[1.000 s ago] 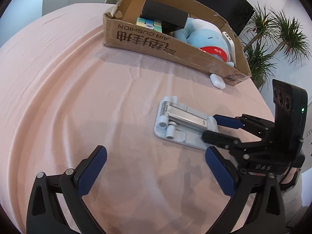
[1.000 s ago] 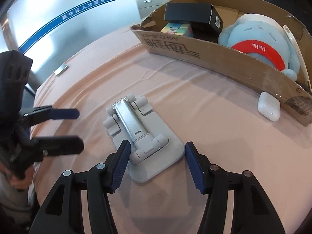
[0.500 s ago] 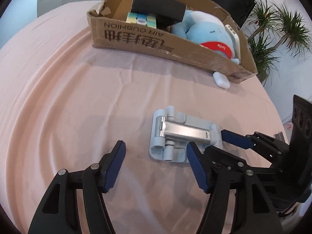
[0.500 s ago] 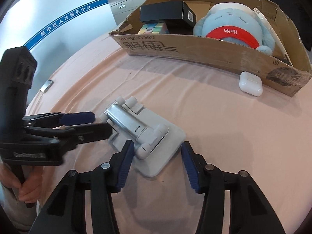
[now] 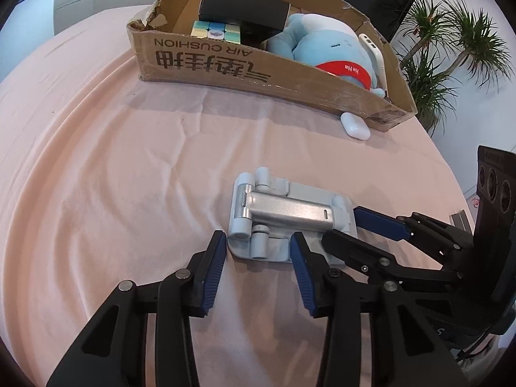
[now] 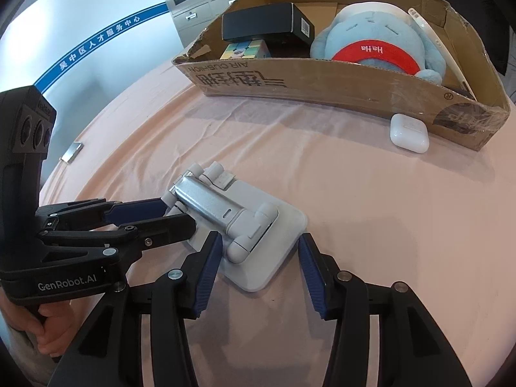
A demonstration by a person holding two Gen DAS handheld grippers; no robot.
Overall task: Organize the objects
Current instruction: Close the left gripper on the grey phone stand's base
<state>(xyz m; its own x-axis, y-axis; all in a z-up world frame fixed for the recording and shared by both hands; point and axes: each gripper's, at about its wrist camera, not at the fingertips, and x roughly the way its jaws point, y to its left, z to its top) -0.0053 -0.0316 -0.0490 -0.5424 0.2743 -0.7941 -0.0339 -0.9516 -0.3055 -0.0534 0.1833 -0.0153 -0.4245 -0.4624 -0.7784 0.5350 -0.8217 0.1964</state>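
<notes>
A folded white and silver phone stand (image 5: 290, 213) (image 6: 225, 213) lies flat on the pink tablecloth. My left gripper (image 5: 258, 236) (image 6: 179, 213) reaches it at its hinge end. Its jaws are closing with the stand's near corner between the tips, and I see no pad pressing on it. My right gripper (image 6: 259, 238) (image 5: 339, 223) straddles the other end, and cloth shows between its pads and the stand's edges. A white earbud case (image 5: 354, 125) (image 6: 409, 132) rests on the cloth against the cardboard box (image 5: 225, 64) (image 6: 290, 84).
The box at the back holds a blue plush toy (image 6: 374, 38), a pastel cube (image 6: 245, 50), a black carton (image 6: 264, 22) and a white phone (image 5: 374, 51). A small metal piece (image 6: 71, 152) lies near the table's left edge. Potted plants (image 5: 451, 48) stand beyond the right edge.
The left gripper's jaws have narrowed a lot and now frame the stand's near corner. The right gripper's jaws narrowed a little and it rolled. The stand has stayed flat in place.
</notes>
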